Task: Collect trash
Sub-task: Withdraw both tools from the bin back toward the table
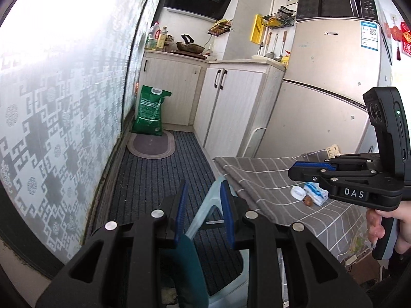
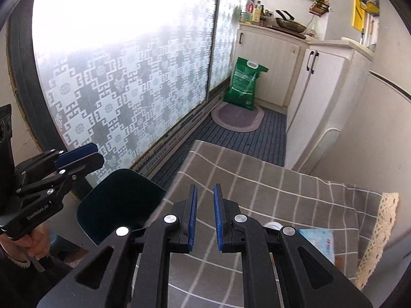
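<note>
On the grey checked tablecloth [image 1: 259, 179] lie a white cap [image 1: 298, 192], a blue-and-white tissue packet [image 1: 316, 192] and a small brown scrap [image 1: 307, 201]. My right gripper [image 1: 294, 170] hovers just above and left of them, its jaws almost together with nothing between. In the right wrist view its gripper [image 2: 205, 218] points over the cloth [image 2: 257, 179]. The packet [image 2: 317, 241] and the cap [image 2: 272, 224] peek out behind its right finger. My left gripper [image 1: 204, 211] is off the table's left edge, open and empty, and shows at the right wrist view's left [image 2: 99, 155].
A dark teal chair back [image 1: 190, 269] and a pale plastic stool [image 1: 213, 200] stand below the left gripper. A frosted glass door [image 1: 64, 102] runs along the left. Beyond are a green bag [image 1: 150, 110], an oval mat [image 1: 151, 145], cabinets [image 1: 231, 107] and a fridge [image 1: 321, 89].
</note>
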`<action>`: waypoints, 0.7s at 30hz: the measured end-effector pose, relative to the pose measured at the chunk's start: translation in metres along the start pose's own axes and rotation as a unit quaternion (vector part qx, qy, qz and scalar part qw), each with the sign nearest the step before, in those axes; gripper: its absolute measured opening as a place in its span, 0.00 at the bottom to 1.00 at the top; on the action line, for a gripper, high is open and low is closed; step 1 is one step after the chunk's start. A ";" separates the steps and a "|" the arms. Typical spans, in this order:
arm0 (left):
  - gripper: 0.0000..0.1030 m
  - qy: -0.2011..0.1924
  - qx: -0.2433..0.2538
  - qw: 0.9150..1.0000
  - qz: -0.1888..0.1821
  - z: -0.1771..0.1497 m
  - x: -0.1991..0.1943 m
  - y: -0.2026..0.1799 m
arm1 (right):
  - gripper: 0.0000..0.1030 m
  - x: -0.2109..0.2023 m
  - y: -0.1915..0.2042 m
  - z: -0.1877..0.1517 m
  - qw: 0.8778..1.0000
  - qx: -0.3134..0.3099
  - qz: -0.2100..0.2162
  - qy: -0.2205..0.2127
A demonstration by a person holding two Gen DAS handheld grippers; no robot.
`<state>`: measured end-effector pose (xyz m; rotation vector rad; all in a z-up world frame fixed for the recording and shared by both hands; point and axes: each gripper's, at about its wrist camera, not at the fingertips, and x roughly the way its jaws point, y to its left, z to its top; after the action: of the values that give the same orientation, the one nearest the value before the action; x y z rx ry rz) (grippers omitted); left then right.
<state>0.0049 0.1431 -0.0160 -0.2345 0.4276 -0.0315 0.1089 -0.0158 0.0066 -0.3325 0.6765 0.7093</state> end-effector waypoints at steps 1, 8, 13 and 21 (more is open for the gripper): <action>0.26 0.003 0.004 1.000 -0.010 0.000 0.002 -0.006 | 0.12 -0.003 -0.009 -0.002 1.000 0.004 -0.006 -0.002; 0.26 0.033 0.051 0.996 -0.072 -0.004 0.026 -0.060 | 0.12 -0.019 -0.058 -0.023 0.998 0.035 -0.043 -0.002; 0.26 0.086 0.077 0.987 -0.107 -0.014 0.053 -0.095 | 0.12 -0.027 -0.084 -0.039 0.997 0.050 -0.053 0.003; 0.26 0.136 0.088 0.978 -0.129 -0.024 0.083 -0.128 | 0.12 -0.037 -0.118 -0.061 0.995 0.071 -0.063 0.011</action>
<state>0.0734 0.0068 -0.0411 -0.1103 0.6611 -0.3589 0.1419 -0.1488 -0.0070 -0.2501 0.7162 0.5361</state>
